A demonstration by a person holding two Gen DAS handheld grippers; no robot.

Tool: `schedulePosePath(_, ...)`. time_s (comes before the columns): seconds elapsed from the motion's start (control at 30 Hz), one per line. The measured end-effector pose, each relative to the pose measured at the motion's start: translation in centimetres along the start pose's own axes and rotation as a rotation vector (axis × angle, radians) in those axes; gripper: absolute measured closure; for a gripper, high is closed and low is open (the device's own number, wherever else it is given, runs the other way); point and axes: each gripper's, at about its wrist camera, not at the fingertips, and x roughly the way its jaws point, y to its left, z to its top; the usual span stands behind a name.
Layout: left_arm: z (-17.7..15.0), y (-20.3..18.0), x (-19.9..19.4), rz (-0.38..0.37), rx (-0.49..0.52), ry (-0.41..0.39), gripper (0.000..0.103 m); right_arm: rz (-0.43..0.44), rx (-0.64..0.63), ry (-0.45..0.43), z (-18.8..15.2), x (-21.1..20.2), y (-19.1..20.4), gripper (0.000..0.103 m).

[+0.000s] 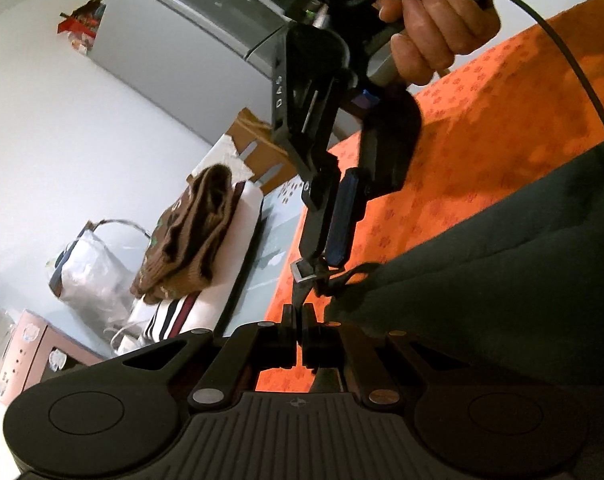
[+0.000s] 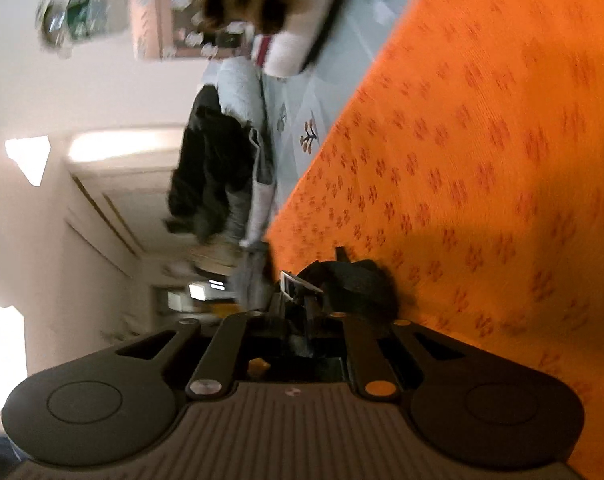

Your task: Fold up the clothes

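Viewed from the left wrist, tilted sharply sideways. Spread over an orange cloth with a small darker flower print [image 1: 481,128]: a dark green garment of heavy fabric [image 1: 501,264], filling the right of the view. Running off its near edge, a thin dark strap [image 1: 298,300] with a square metal buckle [image 1: 302,273]. Clamped tight on the lower end of that strap, with no gap between the jaws: the black left gripper [image 1: 302,326]. Just above, pinched closed on the same strap at the buckle: the right gripper [image 1: 321,260], one black finger and one blue pad [image 1: 341,220] pressed together, gripped from above by a person's hand [image 1: 441,28]. Beyond the orange cloth, well apart from the garment: a brown knitted sweater [image 1: 190,232], folded and resting on a folded white garment with dark red stripes [image 1: 226,276]. Farther back, a silver fridge [image 1: 206,20], a cardboard box [image 1: 258,140], a crinkled plastic bag [image 1: 90,268] and a pink box [image 1: 26,344].

Viewed from the right wrist, heavily blurred. Visible at the closed fingertips of the right gripper [image 2: 298,306]: the buckle [image 2: 294,284] and a bunched dark fold of the garment [image 2: 353,280] against the orange cloth [image 2: 481,140]. Past the cloth's edge, a heap of dark clothing [image 2: 214,168] on a pale patterned surface [image 2: 302,116].
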Motion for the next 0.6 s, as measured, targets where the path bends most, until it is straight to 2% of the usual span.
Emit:
schedulePosePath(0.17,0.4,-0.4,0.1,-0.01,0.029,-0.025,0.098,-0.15,-0.236,-0.029,-1.2,-1.1,3.3,0.075)
schedulePosePath(0.23,0.6,-0.5,0.2,-0.021,0.041,-0.035,0.098,-0.219,-0.335,-0.039,-1.9,-1.5,4.6,0.064)
schedulePosePath(0.5,0.8,-1.0,0.4,-0.058,0.08,-0.059,0.098,-0.46,-0.706,-0.053,-4.7,-1.3,7.5,0.062)
schedulePosePath(0.6,0.9,-0.8,0.7,-0.06,0.077,-0.053,0.098,-0.518,-0.779,-0.055,-5.3,-1.4,7.5,0.062)
